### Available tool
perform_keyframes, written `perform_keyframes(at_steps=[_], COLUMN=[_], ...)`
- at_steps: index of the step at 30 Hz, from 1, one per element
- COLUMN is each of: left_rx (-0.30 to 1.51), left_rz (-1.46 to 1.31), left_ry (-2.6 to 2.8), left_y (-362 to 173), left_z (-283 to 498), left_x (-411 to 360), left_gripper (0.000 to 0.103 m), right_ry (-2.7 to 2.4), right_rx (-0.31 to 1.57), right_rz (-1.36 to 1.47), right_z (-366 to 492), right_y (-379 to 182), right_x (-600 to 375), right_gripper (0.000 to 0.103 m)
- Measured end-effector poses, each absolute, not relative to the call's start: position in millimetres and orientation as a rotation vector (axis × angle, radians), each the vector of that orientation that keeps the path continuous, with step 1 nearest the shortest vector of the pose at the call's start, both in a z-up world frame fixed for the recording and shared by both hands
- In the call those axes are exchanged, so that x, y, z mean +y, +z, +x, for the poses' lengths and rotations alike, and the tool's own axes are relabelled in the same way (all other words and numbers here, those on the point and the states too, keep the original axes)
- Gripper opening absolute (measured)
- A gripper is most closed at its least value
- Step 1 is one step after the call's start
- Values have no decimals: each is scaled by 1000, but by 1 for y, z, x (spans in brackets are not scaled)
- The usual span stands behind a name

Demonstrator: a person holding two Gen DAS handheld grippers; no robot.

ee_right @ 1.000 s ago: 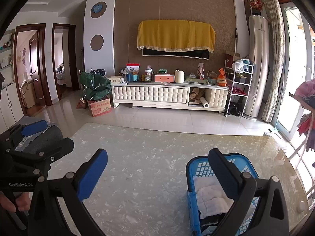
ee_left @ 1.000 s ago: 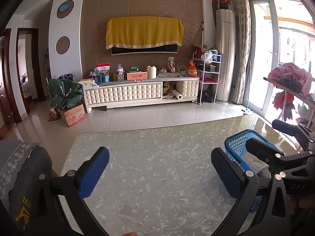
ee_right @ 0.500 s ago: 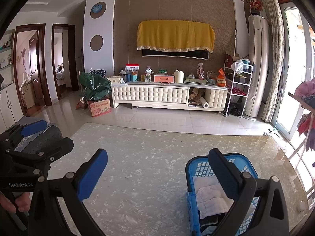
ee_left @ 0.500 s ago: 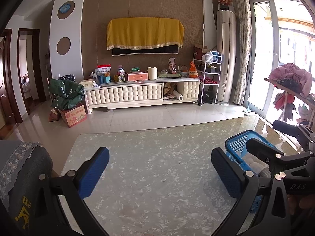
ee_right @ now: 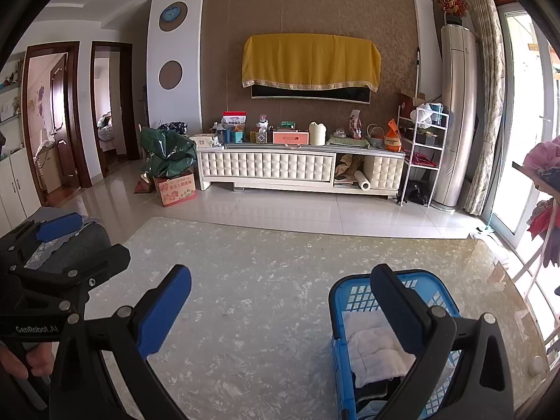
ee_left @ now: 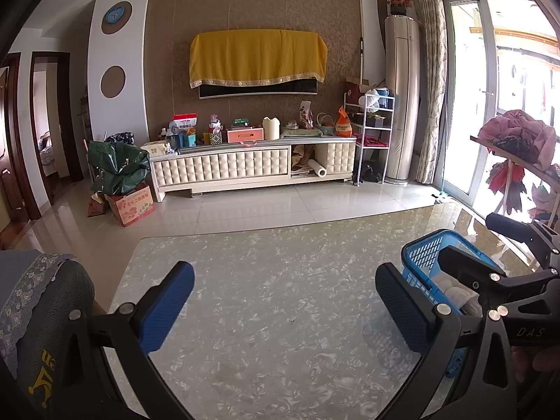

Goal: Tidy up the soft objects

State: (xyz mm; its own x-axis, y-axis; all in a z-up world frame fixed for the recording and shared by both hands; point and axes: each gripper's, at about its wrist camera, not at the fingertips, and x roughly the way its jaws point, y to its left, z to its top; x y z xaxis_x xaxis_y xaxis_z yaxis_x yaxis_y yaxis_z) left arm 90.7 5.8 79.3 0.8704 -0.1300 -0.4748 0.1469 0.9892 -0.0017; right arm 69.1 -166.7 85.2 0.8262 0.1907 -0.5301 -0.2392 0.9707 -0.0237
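Blue basket [ee_right: 353,301] on tabletop [ee_right: 266,301] already holds white folded cloth [ee_right: 374,346], darker fabric beneath. Left gripper [ee_left: 285,302] and right gripper [ee_right: 280,301] hover, fingers [ee_right: 164,311] apart, both empty. Fits either cloths packed away or about to be unloaded; can't tell which.

We are seeing a bright daylit room, with light pouring in from the glass door [ee_left: 504,98] at the right, which is blowing out to near white. Glare is washing over the right edge of the counter [ee_left: 455,217] and sheening the floor tiles [ee_right: 280,213]. Fisheye distortion is bending the walls, and black vignetting is filling the corners. The tongs [ee_right: 280,308] are casting soft shadows and are looking sharp; nothing is blurring.
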Motion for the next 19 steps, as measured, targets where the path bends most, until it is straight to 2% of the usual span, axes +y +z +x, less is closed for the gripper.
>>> perform_keyframes(at_steps=[19], left_rx=[508], left_rz=[34], left_ry=[-146], left_y=[76], left_z=[92], left_x=[10], left_gripper=[103], right_ry=[227], right_rx=[567], right_rz=[-87], right_z=[69], right_y=[86], right_x=[-165], right_gripper=[103])
